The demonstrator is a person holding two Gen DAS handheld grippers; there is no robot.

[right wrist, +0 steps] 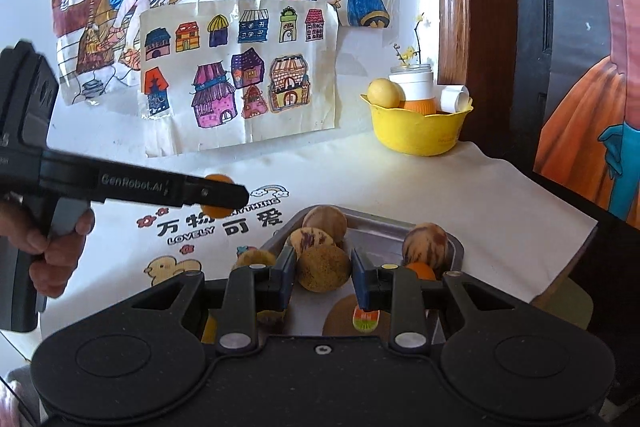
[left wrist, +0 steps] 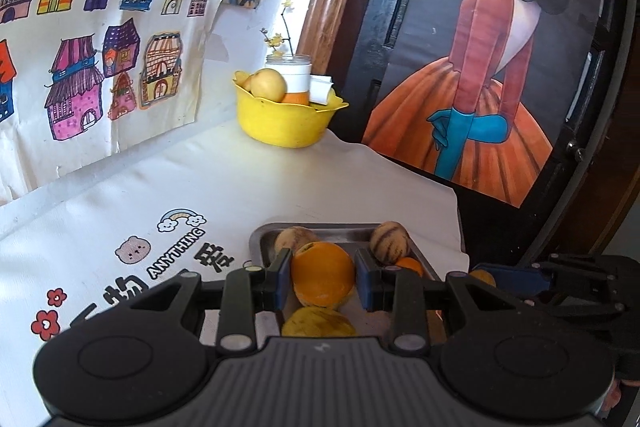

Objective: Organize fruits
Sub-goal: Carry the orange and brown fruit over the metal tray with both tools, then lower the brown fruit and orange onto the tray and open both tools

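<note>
The left gripper (left wrist: 323, 281) clasped one orange (left wrist: 322, 274) above a metal tray (left wrist: 344, 231) on the cloth-covered bench (left wrist: 280, 183). The right gripper (right wrist: 323, 269) closed on one brown, rough-skinned fruit (right wrist: 323, 268) over the same tray. Three striped melons (right wrist: 425, 242) showed in the tray in the right wrist view. One yellow bowl (right wrist: 418, 131) held a pale fruit at the back.
</note>
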